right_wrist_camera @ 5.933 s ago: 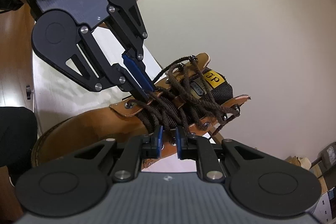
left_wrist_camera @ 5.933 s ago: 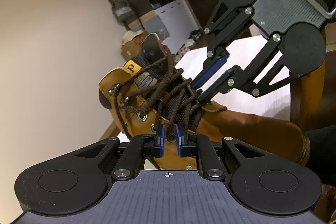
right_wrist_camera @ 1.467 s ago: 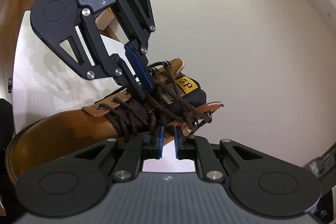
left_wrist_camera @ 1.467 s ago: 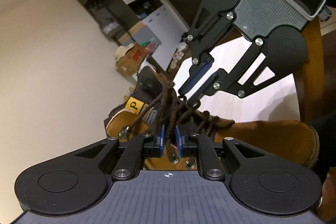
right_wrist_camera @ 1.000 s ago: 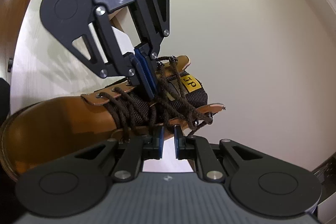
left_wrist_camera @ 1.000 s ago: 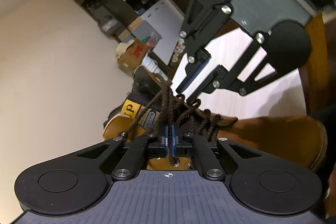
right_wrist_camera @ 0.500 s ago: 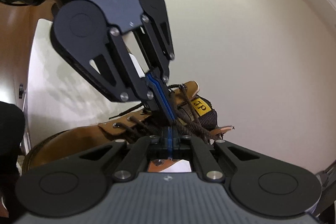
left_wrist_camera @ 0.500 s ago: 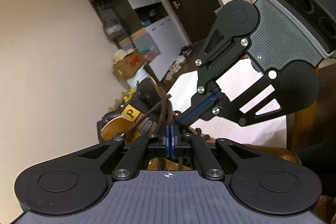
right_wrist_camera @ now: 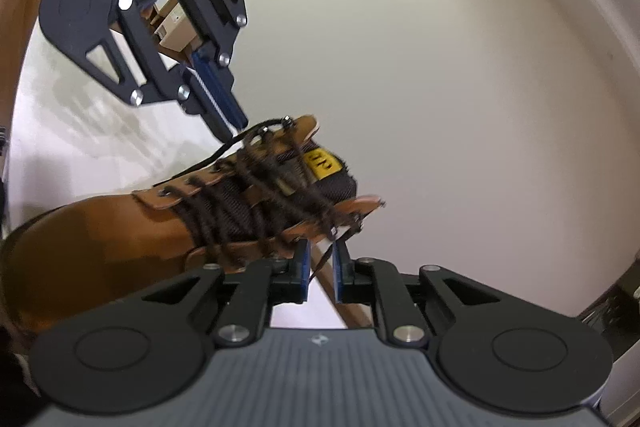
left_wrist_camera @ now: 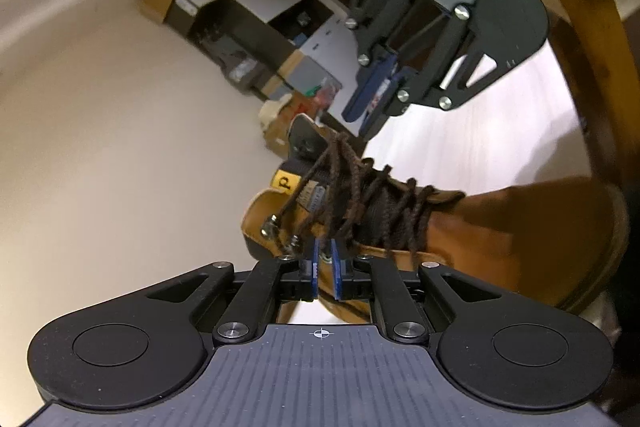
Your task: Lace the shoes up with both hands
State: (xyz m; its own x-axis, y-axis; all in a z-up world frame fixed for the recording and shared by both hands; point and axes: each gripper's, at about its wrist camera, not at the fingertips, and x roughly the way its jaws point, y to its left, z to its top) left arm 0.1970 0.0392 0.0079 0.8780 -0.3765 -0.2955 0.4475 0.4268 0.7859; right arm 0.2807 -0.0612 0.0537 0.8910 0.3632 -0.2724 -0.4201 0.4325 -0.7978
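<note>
Two grippers flank the boot's collar. The left gripper (left_wrist_camera: 325, 259) and right gripper (right_wrist_camera: 321, 259) have just been opening; each stands narrowly parted, pads pressing nothing, though a thin lace end (right_wrist_camera: 320, 265) hangs between the right's jaws, probably just released after a pull. The tan boot (right_wrist_camera: 100, 227) lies on the white table (right_wrist_camera: 80, 131), toe toward the person. Brown laces (left_wrist_camera: 360, 195) cross loosely; blur hides any knot and the table's edges.
</note>
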